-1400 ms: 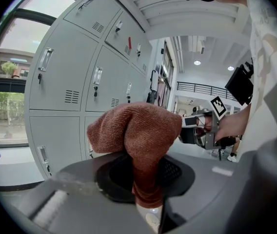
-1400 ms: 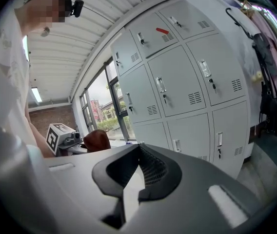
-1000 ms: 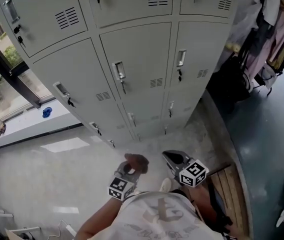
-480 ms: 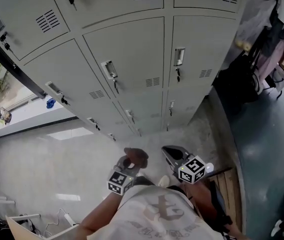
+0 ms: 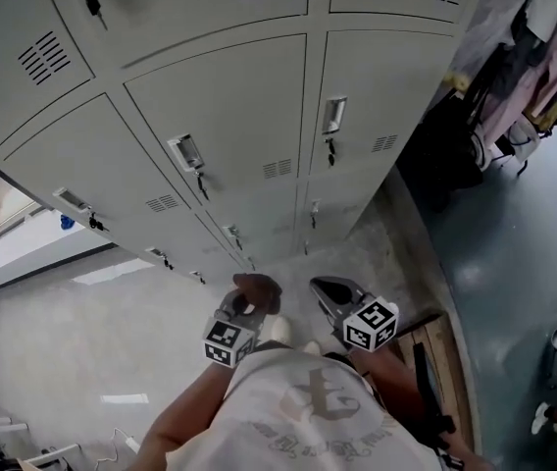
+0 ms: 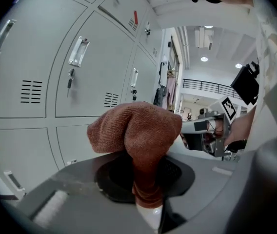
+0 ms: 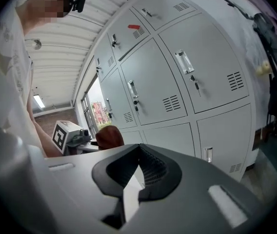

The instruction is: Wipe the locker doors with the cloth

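Cloth (image 6: 139, 130) of brown weave is pinched between the left gripper's (image 5: 246, 307) fingers (image 6: 75, 189), its bunched top bulging above and ahead of them. To the right of it, the right gripper (image 5: 329, 290) hangs close by with its fingers (image 7: 202, 179) pressed together and nothing between them. Grey lockers (image 5: 229, 116) stand ahead of both pairs of fingers — doors shut, keys in several locks — and clear of the cloth.

I am in a locker room of a workplace hall: a bank of grey steel lockers (image 5: 229, 116) with keyed handles (image 5: 333, 114) and vent slots, clothes on a rack (image 5: 529, 57), a bare concrete floor (image 5: 82, 332), and a ribbed ceiling (image 7: 65, 57) overhead.
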Tool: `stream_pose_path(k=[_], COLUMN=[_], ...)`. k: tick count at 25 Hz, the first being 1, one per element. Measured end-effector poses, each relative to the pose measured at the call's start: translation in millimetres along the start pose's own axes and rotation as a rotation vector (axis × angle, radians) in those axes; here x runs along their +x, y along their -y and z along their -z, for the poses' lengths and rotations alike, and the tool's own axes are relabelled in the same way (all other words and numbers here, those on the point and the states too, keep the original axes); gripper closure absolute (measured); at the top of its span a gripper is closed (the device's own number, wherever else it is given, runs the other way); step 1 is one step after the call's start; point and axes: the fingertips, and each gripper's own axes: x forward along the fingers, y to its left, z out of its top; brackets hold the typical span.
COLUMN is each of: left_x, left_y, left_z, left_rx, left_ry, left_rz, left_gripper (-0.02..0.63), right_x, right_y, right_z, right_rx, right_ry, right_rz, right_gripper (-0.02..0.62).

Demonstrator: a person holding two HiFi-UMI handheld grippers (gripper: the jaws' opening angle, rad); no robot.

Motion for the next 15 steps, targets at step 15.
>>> stream_pose_path(k=[15], left_x=[90.9], left_y=[-10.7], left_z=[-62.3], left_rx=[0.088], left_ry=[0.051], left_rz=[0.226], left_gripper=[0.523], right_x=[-22.0], right_y=[56.5], right_z=[-26.4], right_rx=[0.031], right_ry=[0.085], right_rz=[0.279], right_gripper=[0.588])
